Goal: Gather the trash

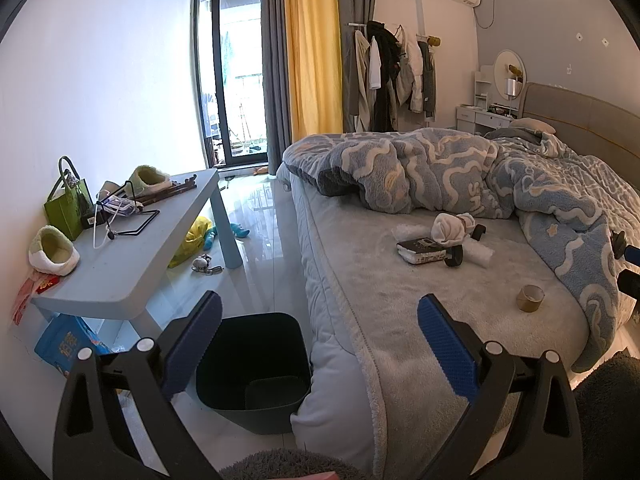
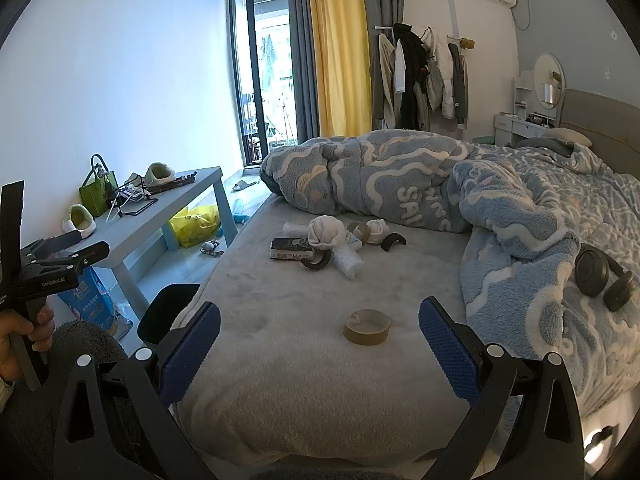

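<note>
Jaws of both grippers, left [image 1: 320,338] and right [image 2: 320,336], gape wide, empty. A cardboard tape core [image 2: 366,326] lies flat, hole upward, on the fuzzy grey bed [image 2: 288,360]. Beside it stands a smooth black bin [image 1: 256,372].

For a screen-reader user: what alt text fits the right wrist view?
The open right gripper hovers over a grey bed, facing an empty tape roll. Farther off lie a small clutter pile, a blue duvet and headphones.

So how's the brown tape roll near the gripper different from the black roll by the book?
The brown roll lies flat, alone on the bare bed, hole facing up. The black roll stands on edge, tucked against the book amid other clutter. Brown looks like a nearly spent cardboard core; black is dark throughout. Both are ring-shaped.
</note>
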